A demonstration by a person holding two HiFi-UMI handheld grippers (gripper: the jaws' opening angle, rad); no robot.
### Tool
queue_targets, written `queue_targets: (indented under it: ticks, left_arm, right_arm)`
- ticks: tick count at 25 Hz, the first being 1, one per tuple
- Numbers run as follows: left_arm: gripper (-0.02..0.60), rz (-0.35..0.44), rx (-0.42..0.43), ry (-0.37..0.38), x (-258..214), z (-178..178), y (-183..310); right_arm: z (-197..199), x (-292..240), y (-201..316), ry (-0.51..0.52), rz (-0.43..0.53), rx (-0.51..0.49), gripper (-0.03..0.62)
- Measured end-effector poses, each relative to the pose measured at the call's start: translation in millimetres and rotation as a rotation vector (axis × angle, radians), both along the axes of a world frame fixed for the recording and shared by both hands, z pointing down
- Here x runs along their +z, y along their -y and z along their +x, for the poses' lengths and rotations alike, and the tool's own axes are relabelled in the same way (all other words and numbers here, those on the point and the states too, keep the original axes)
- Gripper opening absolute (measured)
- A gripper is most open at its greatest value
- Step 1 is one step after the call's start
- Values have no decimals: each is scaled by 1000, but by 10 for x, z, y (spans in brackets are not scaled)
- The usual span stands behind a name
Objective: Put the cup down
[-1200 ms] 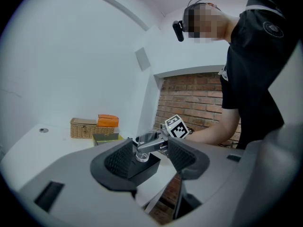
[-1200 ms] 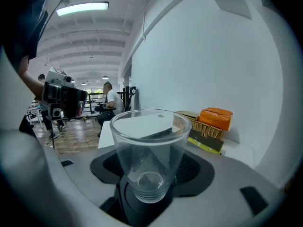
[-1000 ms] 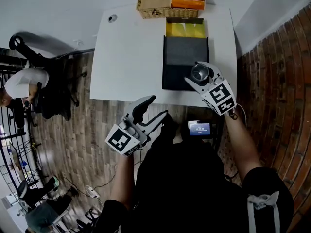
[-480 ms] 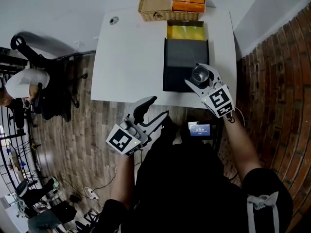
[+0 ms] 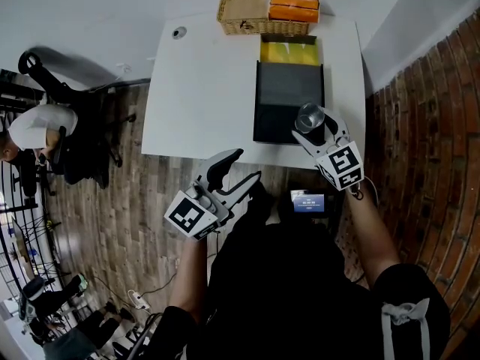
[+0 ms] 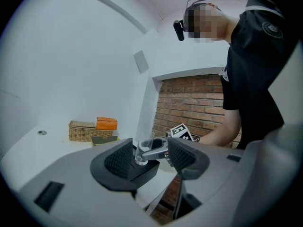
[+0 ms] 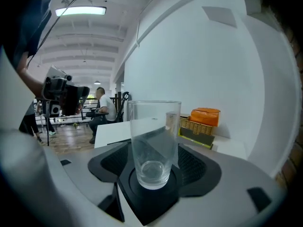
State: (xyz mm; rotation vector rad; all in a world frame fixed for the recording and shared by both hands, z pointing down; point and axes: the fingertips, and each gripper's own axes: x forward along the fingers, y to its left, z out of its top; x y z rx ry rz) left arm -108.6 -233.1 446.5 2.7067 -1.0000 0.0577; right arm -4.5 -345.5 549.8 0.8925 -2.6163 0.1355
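Note:
A clear empty glass (image 5: 309, 115) stands upright in a round recess at the near right corner of the black tray (image 5: 285, 88) on the white table. My right gripper (image 5: 312, 124) is around it and its jaws are opening. In the right gripper view the glass (image 7: 152, 141) rests on the tray (image 7: 147, 200) between the two pads, which do not seem to press it. My left gripper (image 5: 243, 166) hangs open and empty over the floor before the table's front edge. The left gripper view shows the glass (image 6: 143, 148) beyond its jaws.
A wicker basket (image 5: 247, 13) and an orange pack (image 5: 294, 4) stand at the table's far edge. A yellow box (image 5: 289, 49) lies behind the tray. Below the near edge sits a small screen (image 5: 307, 199). A person sits at far left (image 5: 34, 130). Brick wall at right.
My right gripper has drawn back a little toward me while the glass stays at the tray's near right corner. The left gripper has hardly moved.

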Motion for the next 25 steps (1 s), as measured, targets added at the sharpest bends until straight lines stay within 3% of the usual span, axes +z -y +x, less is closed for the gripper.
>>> queue_targets:
  ticks: [11,18,25]
  left_arm:
    - [230,13,28,-11,2,16,8]
    - [230,19,76,-5,41,90,-20]
    - [230,55,133,-34,-59,214,41]
  right_arm:
    - [461,63,-244,12,-72,106,324]
    - [732,-251,-323,206,-116,241,324]
    - [764,-659,-387,350,-116,279,322]
